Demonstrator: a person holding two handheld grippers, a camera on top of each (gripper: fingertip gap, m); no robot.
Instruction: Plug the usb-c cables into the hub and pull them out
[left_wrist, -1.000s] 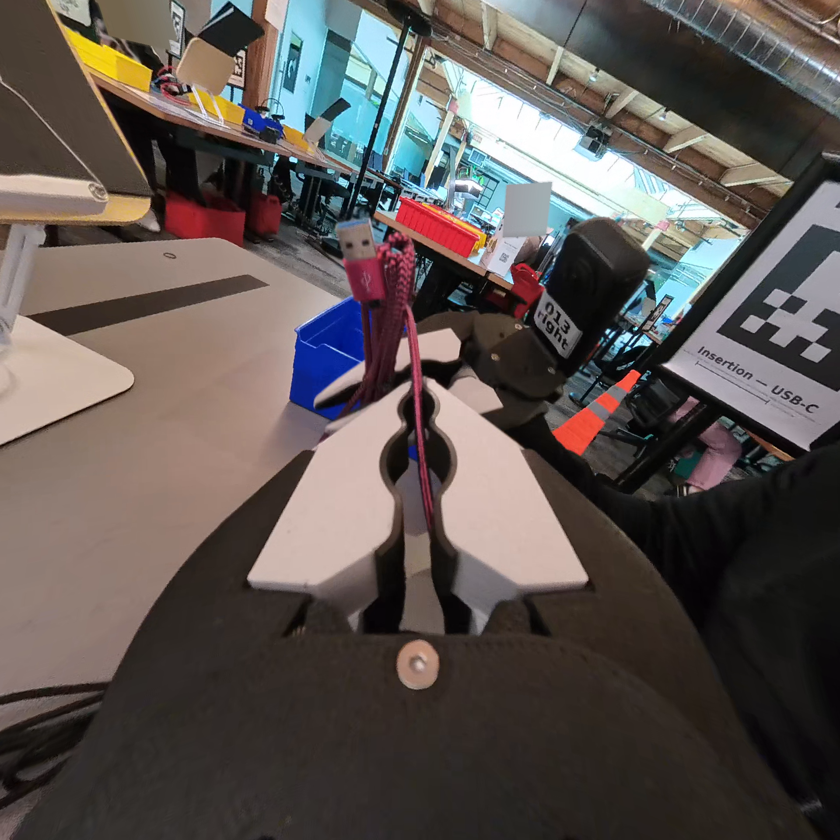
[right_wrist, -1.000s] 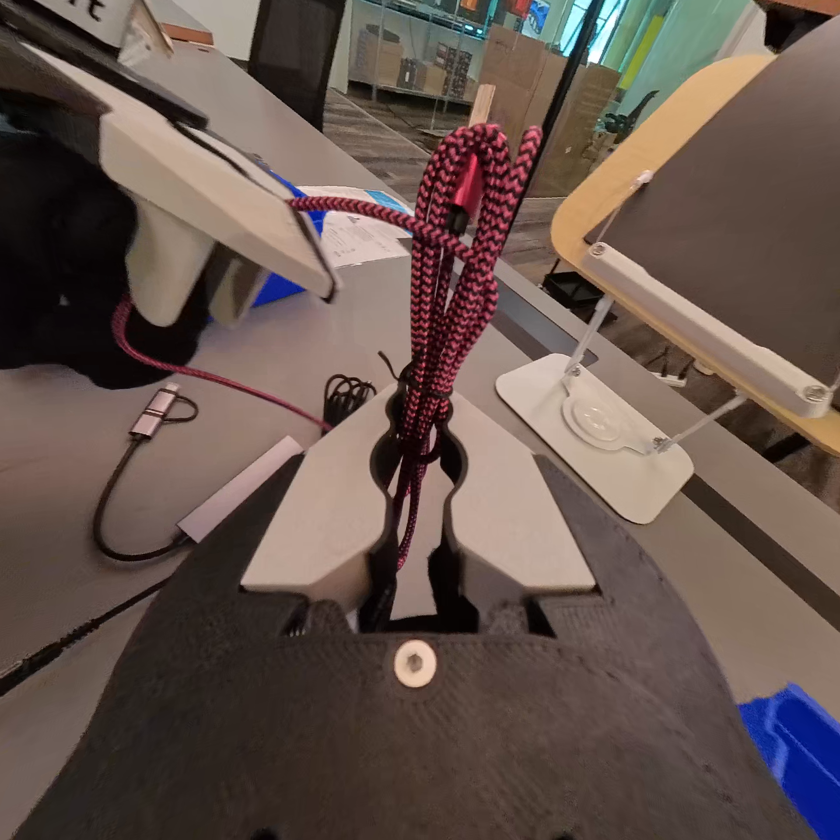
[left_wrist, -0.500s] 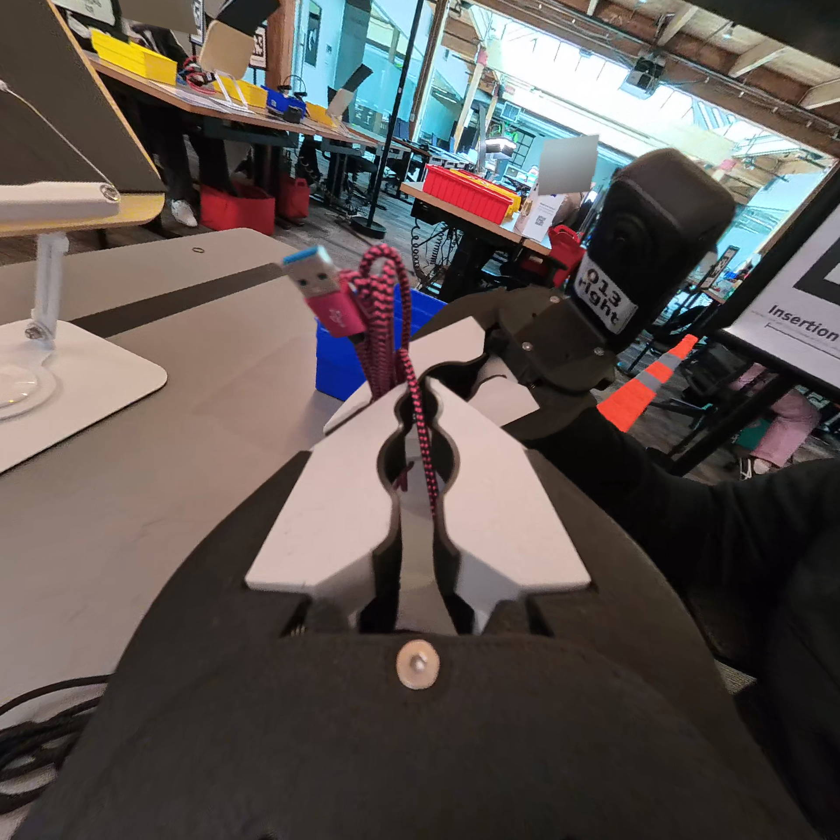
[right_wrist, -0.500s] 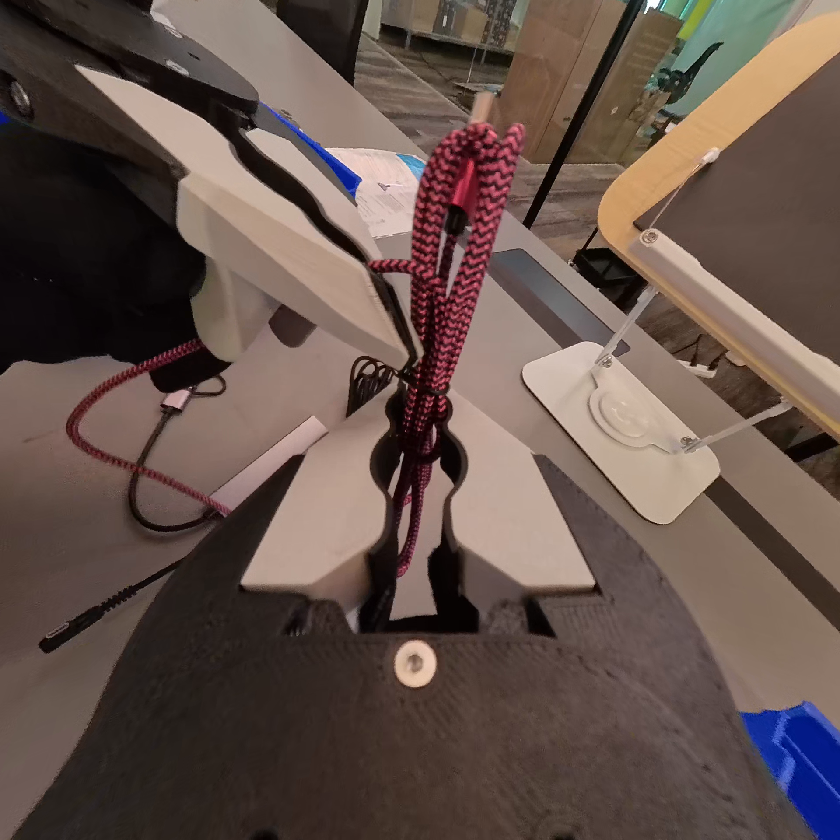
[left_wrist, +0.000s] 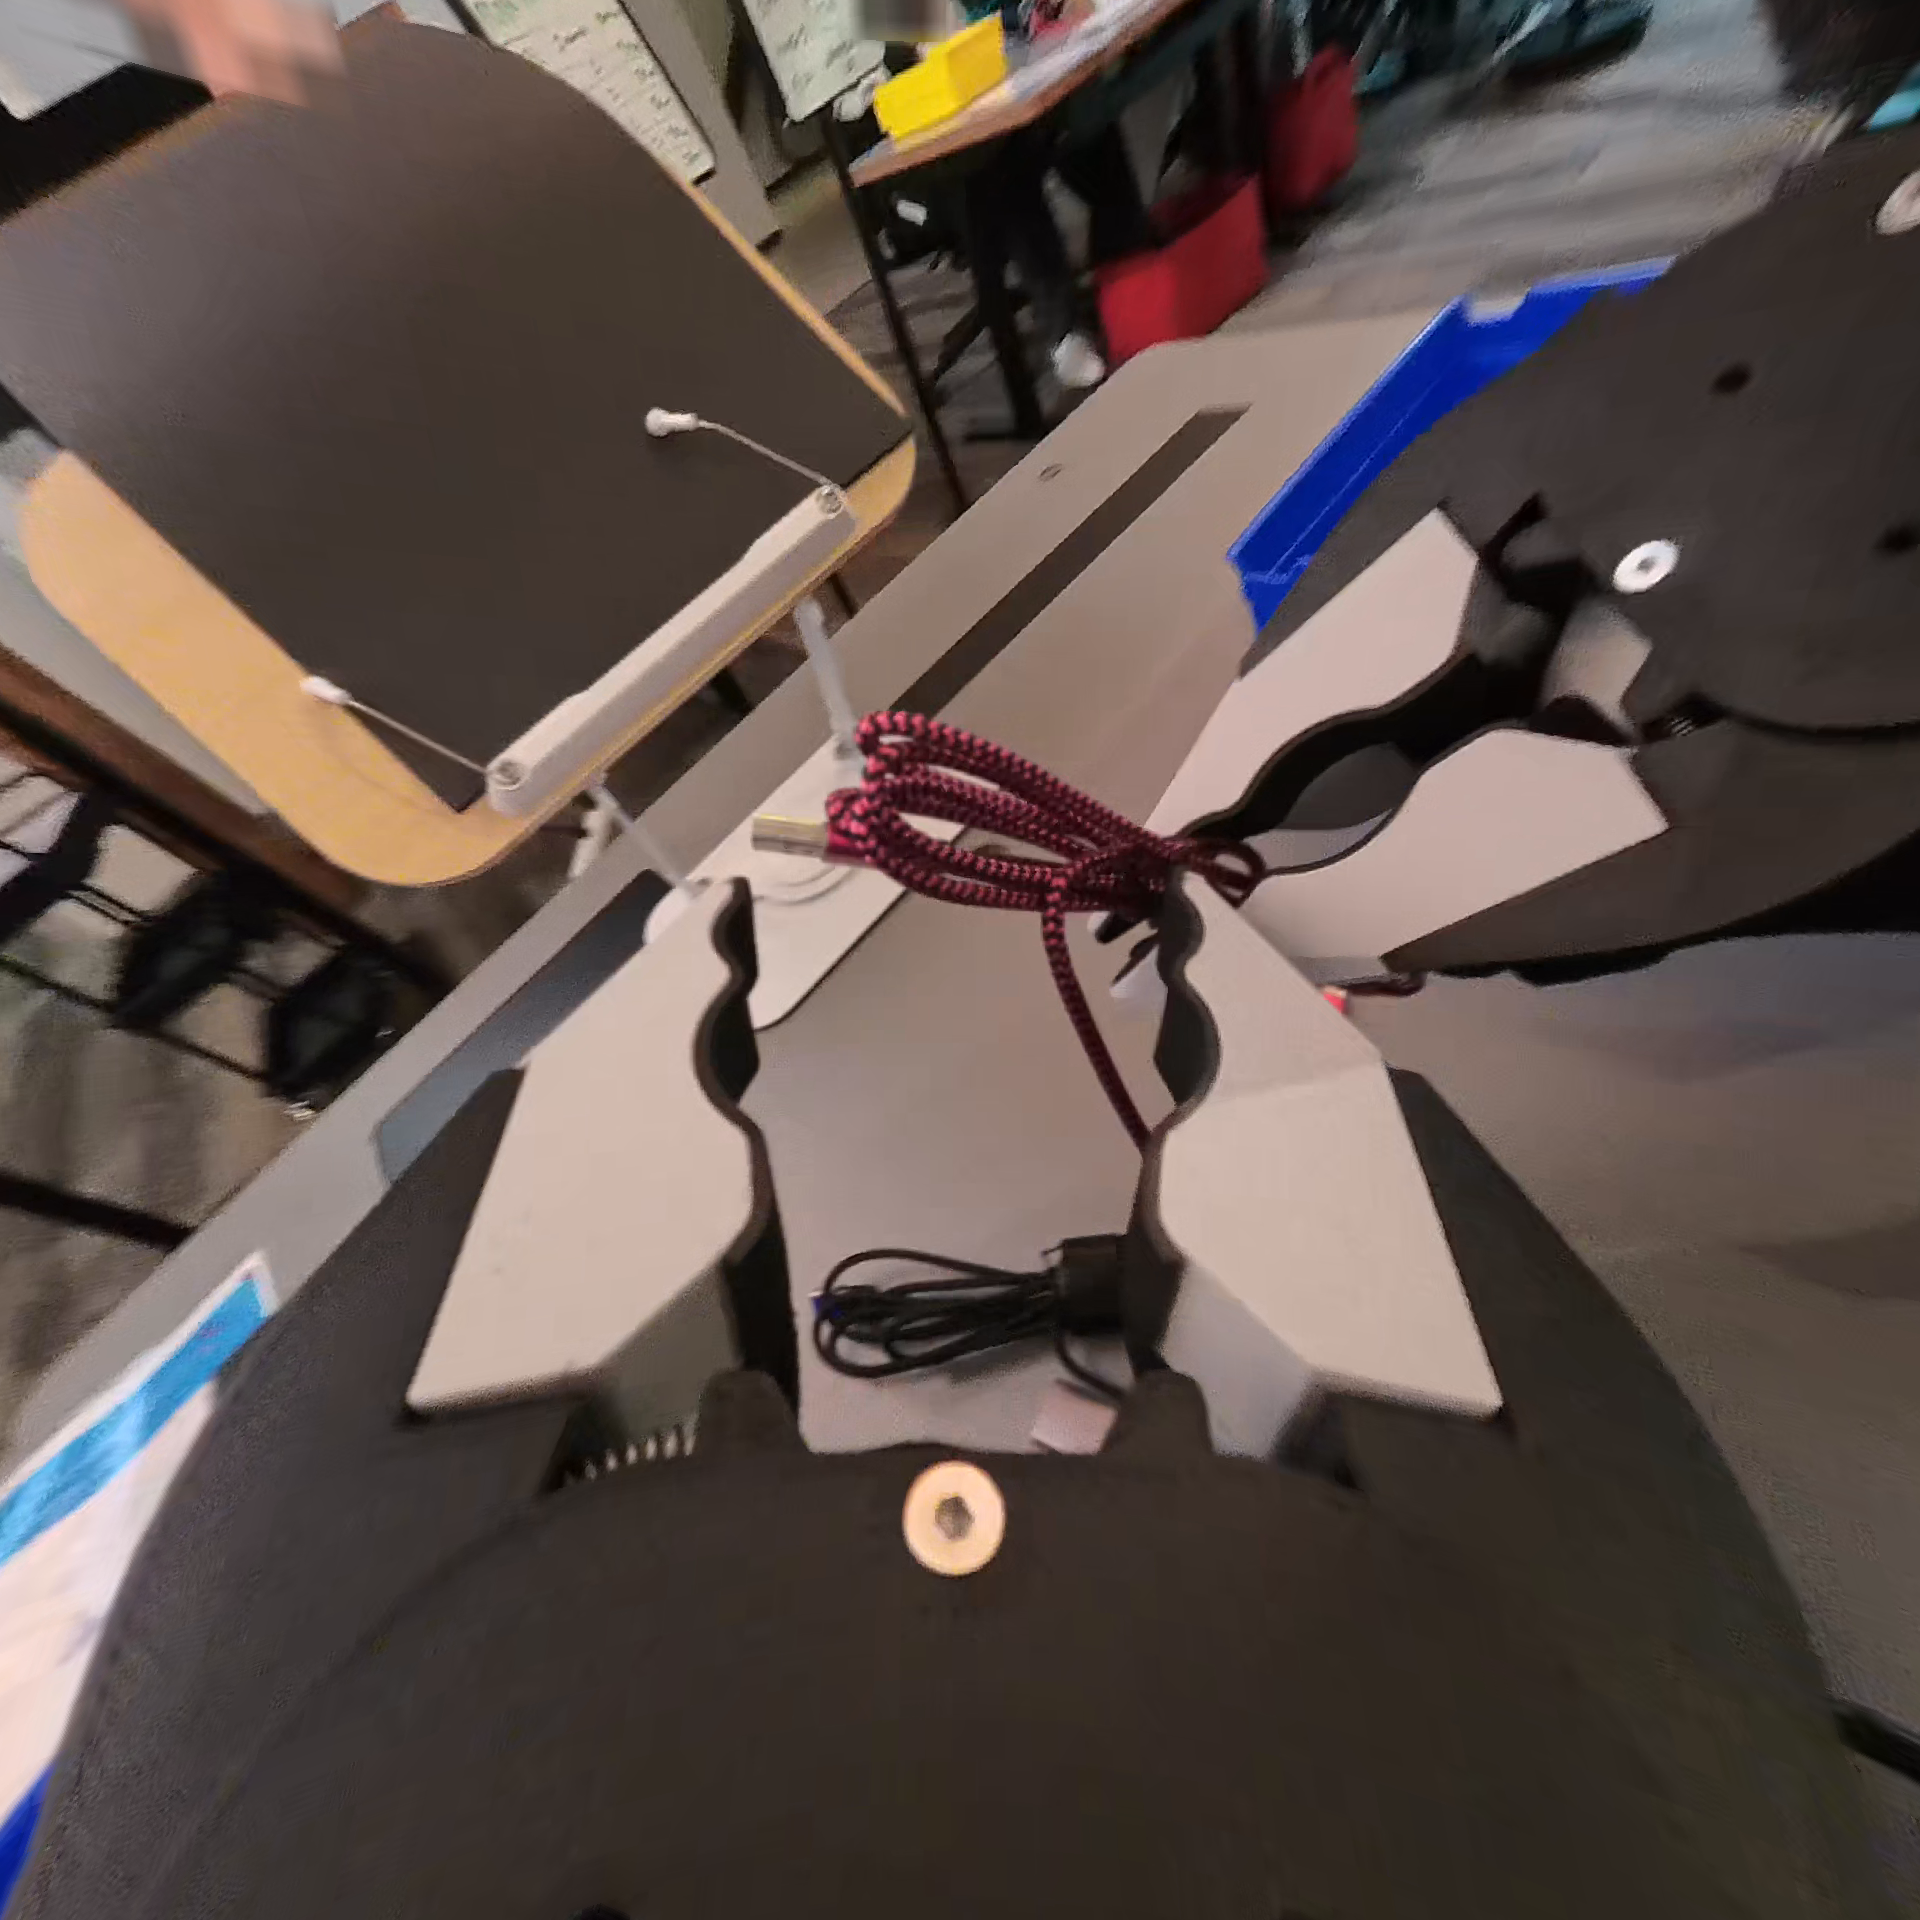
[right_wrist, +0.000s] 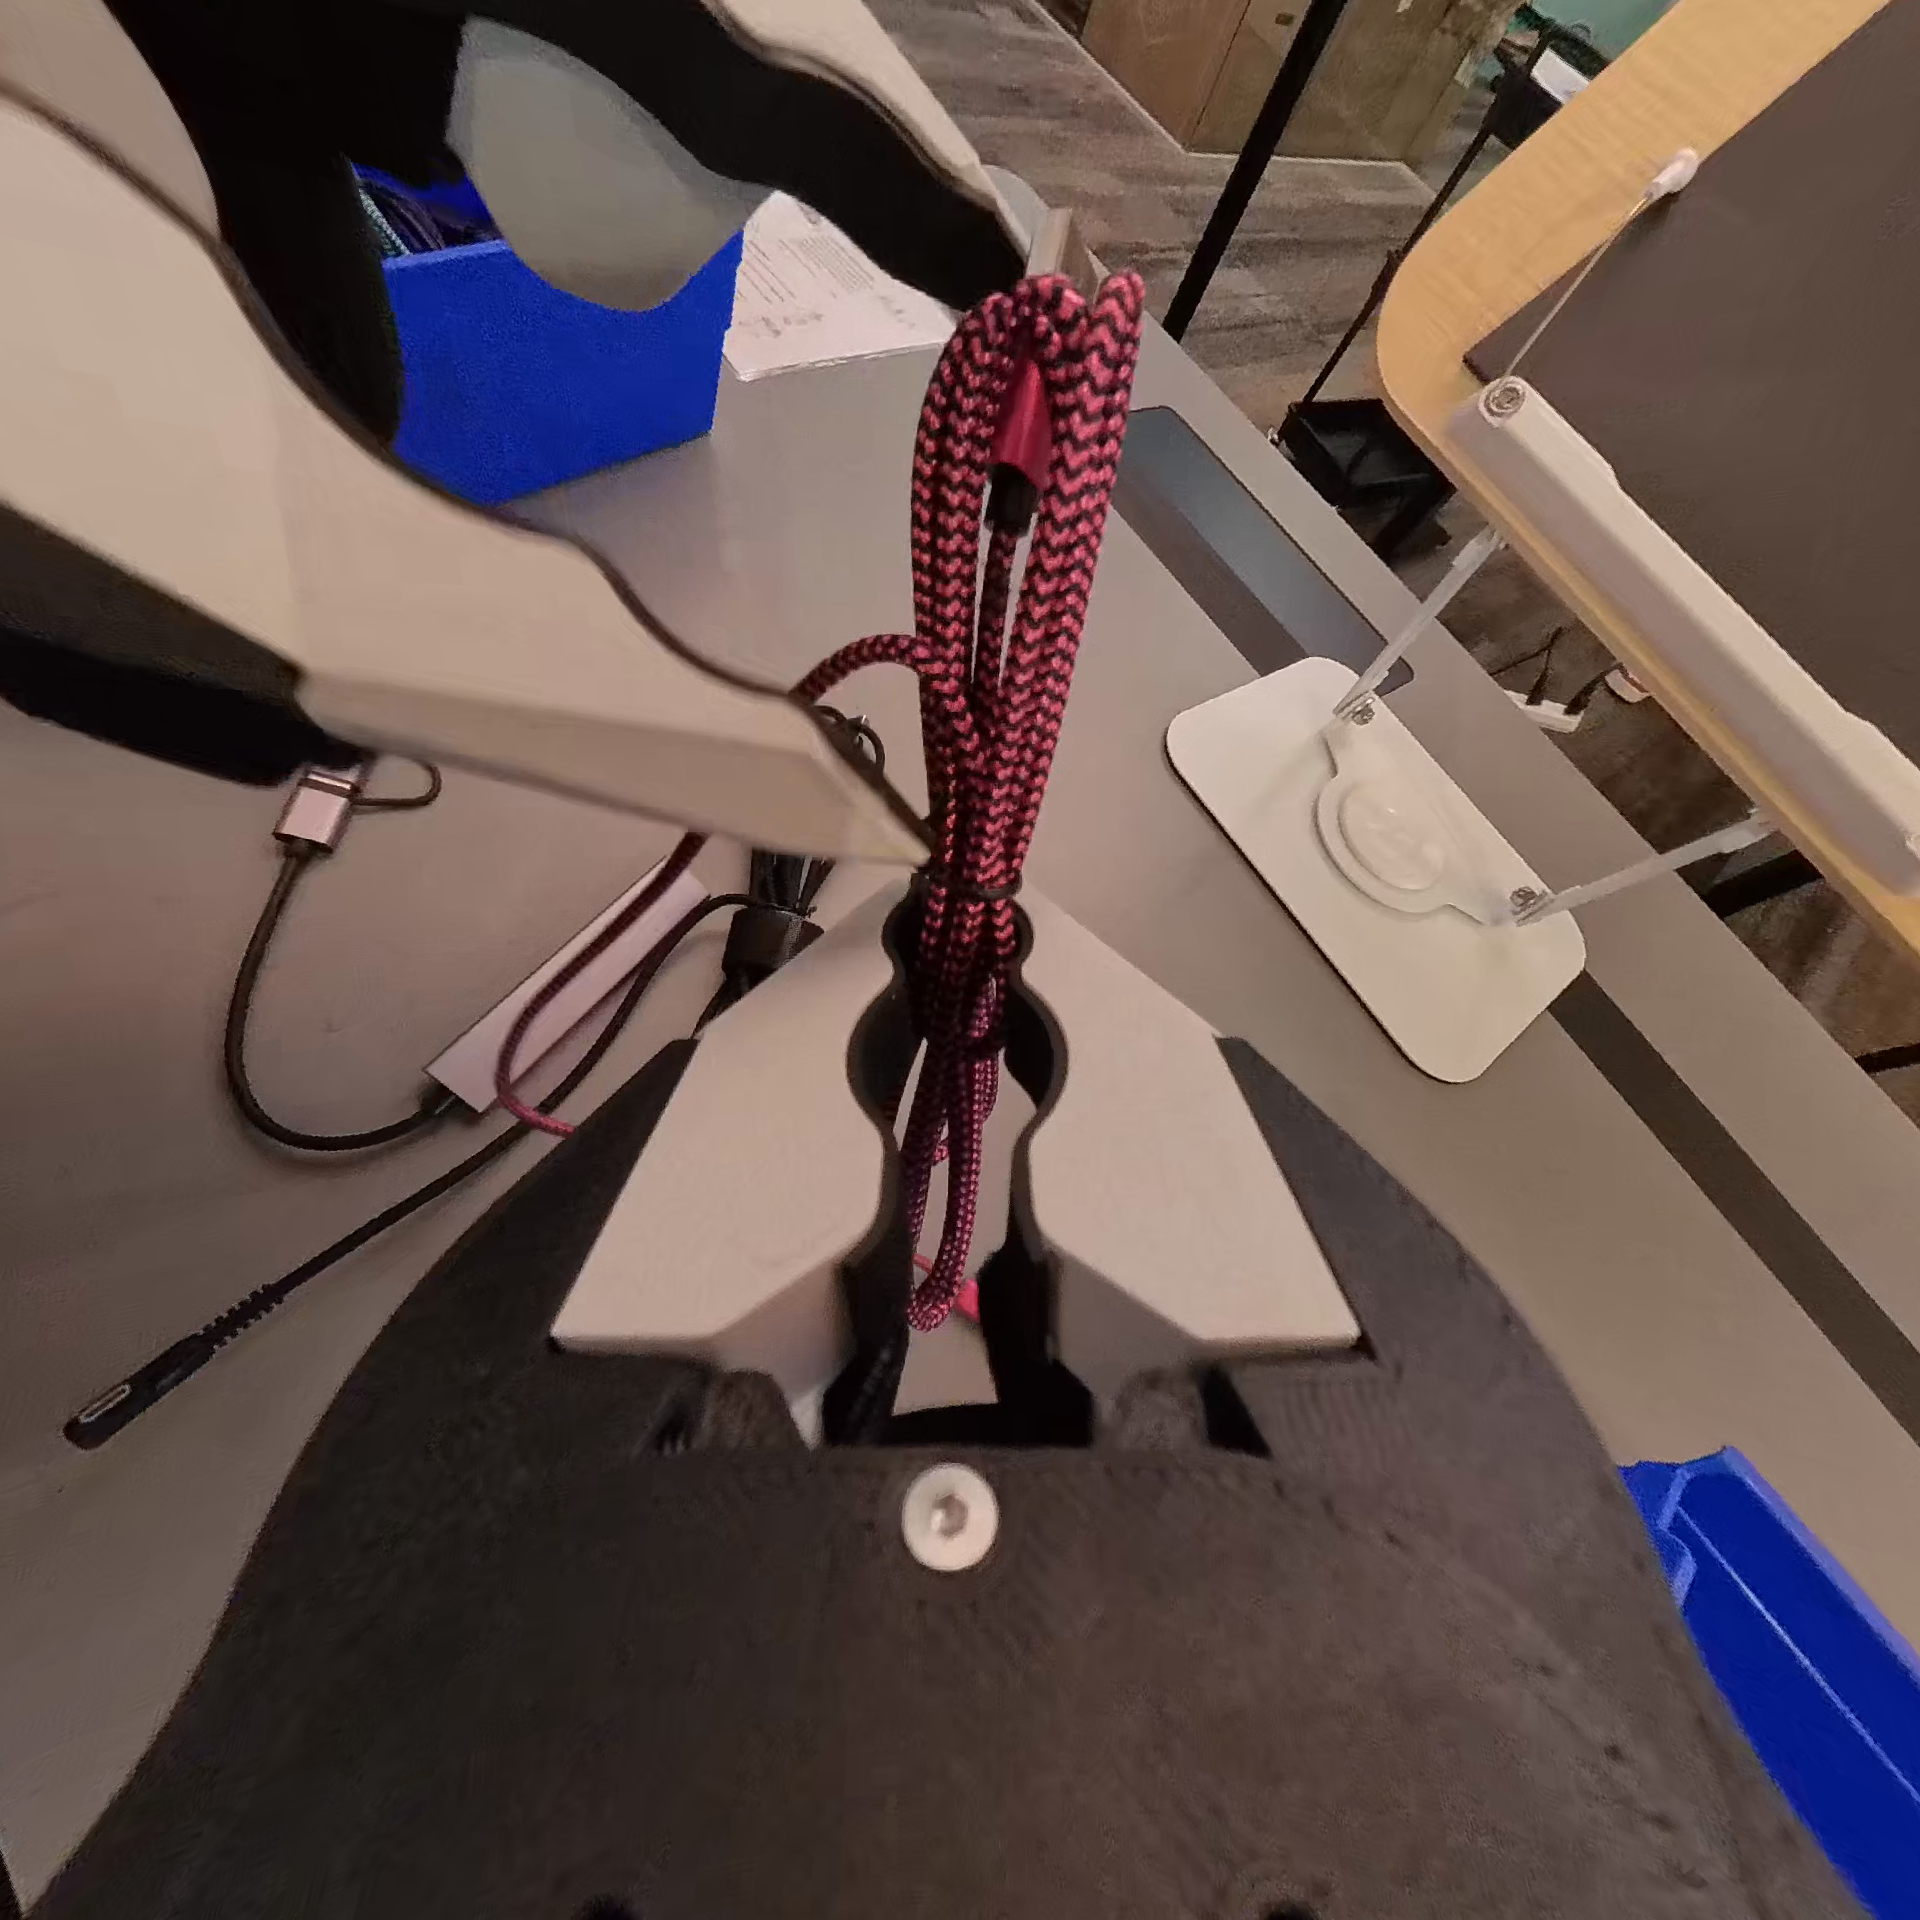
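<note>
Two hand-held grippers meet above the bench: right hand-held gripper (right_wrist: 951, 914) clamps the bundled red cable (right_wrist: 997, 644), left hand-held gripper (left_wrist: 951, 1039) gapes empty beside it. Likely unbundling comes first; next, free a plug end.

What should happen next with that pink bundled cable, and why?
Probably the open left gripper should close on the loose strand of the pink braided cable, since the right gripper holds the tied bundle and no plug is free yet.
</note>
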